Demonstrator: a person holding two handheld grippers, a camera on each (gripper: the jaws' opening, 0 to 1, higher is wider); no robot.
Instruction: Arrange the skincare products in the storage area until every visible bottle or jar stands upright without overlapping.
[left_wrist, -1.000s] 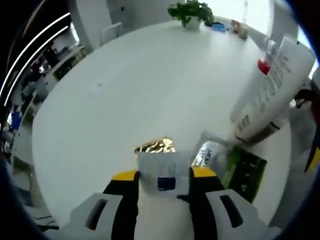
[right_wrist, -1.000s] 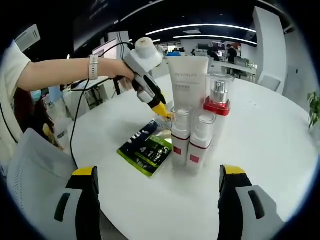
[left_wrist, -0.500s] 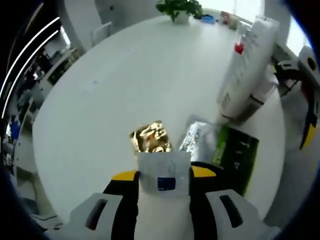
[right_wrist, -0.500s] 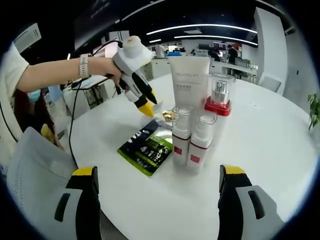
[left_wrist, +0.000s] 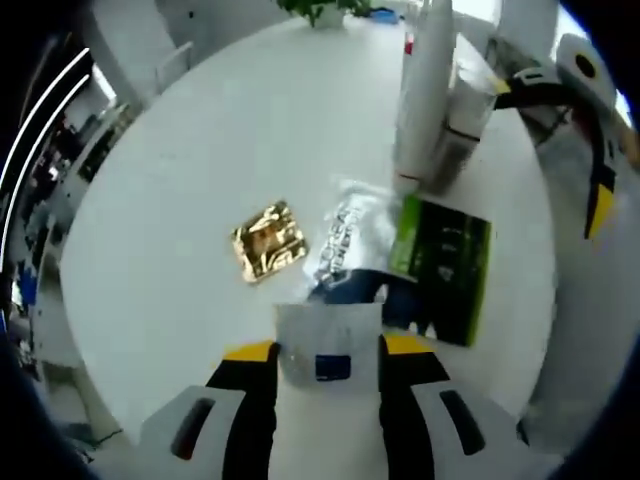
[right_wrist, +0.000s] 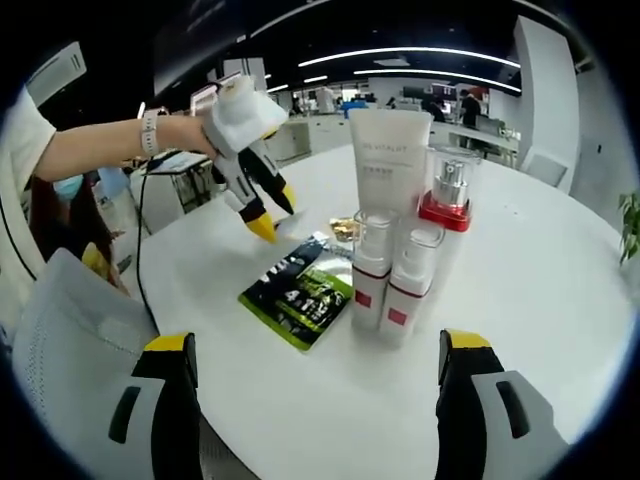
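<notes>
Just beyond left claw (left_wrist: 329, 352): silver sachet (left_wrist: 345, 243)

Four upright skincare containers (right_wrist: 405, 235) are seen at centre frame, a green sachet (right_wrist: 297, 291) lying left of them, the left gripper (right_wrist: 272, 213) held above it.

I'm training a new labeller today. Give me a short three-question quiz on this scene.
1. True or false: the white tube lies flat on the table.
2. What lies nearest the green sachet: A) silver sachet, B) plant, C) chair?
3. Fill in: the right gripper has its jaws ___.

Key: 1 false, it stands upright; 2 A; 3 open.
</notes>
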